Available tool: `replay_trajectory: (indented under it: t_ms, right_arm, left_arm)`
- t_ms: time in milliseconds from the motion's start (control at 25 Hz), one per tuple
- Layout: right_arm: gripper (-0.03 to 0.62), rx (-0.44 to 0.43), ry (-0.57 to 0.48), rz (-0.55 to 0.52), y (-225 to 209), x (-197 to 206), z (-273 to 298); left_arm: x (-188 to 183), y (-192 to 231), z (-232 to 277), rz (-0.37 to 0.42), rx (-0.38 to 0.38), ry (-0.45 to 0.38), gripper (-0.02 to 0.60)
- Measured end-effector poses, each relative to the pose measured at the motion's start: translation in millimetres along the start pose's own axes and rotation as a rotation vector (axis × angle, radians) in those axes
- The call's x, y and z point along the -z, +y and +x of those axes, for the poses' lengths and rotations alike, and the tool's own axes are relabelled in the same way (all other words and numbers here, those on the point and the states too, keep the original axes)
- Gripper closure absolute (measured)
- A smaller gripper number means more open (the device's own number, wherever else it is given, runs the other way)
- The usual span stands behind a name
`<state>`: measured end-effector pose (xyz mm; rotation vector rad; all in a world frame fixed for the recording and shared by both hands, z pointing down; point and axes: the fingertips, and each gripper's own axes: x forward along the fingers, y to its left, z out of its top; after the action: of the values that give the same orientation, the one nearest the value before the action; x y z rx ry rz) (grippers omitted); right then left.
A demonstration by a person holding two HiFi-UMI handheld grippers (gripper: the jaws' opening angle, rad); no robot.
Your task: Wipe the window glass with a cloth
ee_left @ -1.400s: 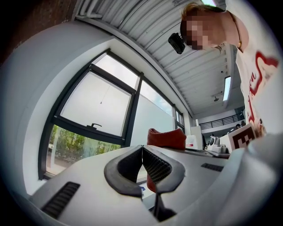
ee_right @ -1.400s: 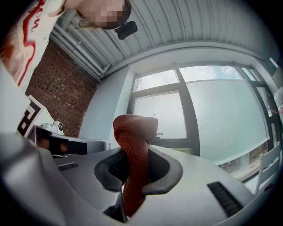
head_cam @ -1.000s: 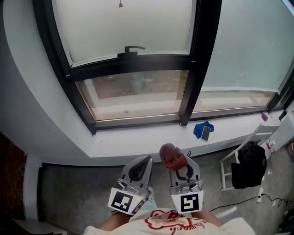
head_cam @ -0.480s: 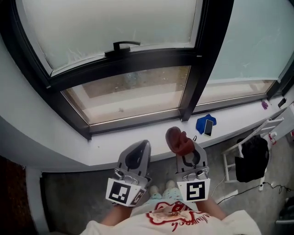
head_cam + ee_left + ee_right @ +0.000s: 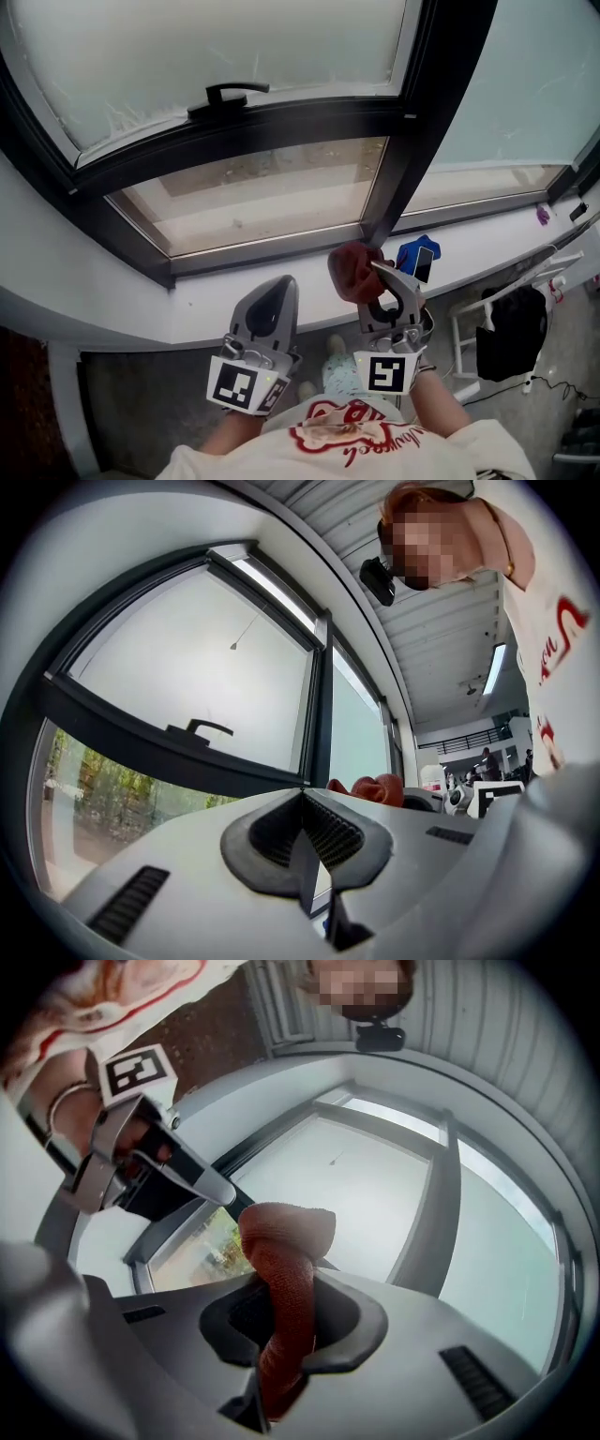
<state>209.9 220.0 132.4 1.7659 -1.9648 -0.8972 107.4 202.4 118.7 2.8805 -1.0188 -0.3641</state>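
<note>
Pinched tight between the jaws of the right gripper [image 5: 281,1335] — a bunched red cloth [image 5: 284,1241], bulging up past the tips. Pressed together on nothing, the jaws of the left gripper [image 5: 305,850]. Side by side over the white sill [image 5: 197,305], apart from the window glass [image 5: 234,56] and its black handle [image 5: 228,92]. Further right on the sill — a blue rag [image 5: 409,255] under a phone [image 5: 421,267].

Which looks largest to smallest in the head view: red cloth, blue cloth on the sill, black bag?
1. black bag
2. red cloth, though it is nearest the camera, which inflates it
3. blue cloth, partly under a phone
</note>
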Motion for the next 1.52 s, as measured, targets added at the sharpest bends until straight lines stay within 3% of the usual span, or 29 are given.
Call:
replay_trajectory:
  t_ms: [360, 680, 880, 1200, 1520]
  right_arm:
    - [0.52, -0.081, -0.016, -0.536, -50.6, 109.2, 120.8]
    - [0.521, -0.192, 0.046, -0.761, -64.2, 204.9, 209.9]
    - [0.522, -0.16, 0.121, -0.824, -66.8, 235.8, 246.0]
    - [0.522, -0.122, 0.204, -0.891, -72.0, 253.5, 278.6]
    - [0.521, -0.132, 0.337, -0.882, -71.7, 281.3, 284.1]
  left_arm:
    - [19.7, 31.5, 112.2, 0.023, -0.046, 0.012, 0.56]
    - [31.4, 60.6, 152.8, 0.047, -0.131, 0.051, 0.56]
    - [45.0, 79.5, 155.0, 0.025, -0.122, 0.109, 0.56]
    - [57.9, 104.3, 153.5, 0.017, -0.105, 0.164, 0.56]
    - [61.5, 113.9, 150.5, 0.013, -0.097, 0.172, 0.56]
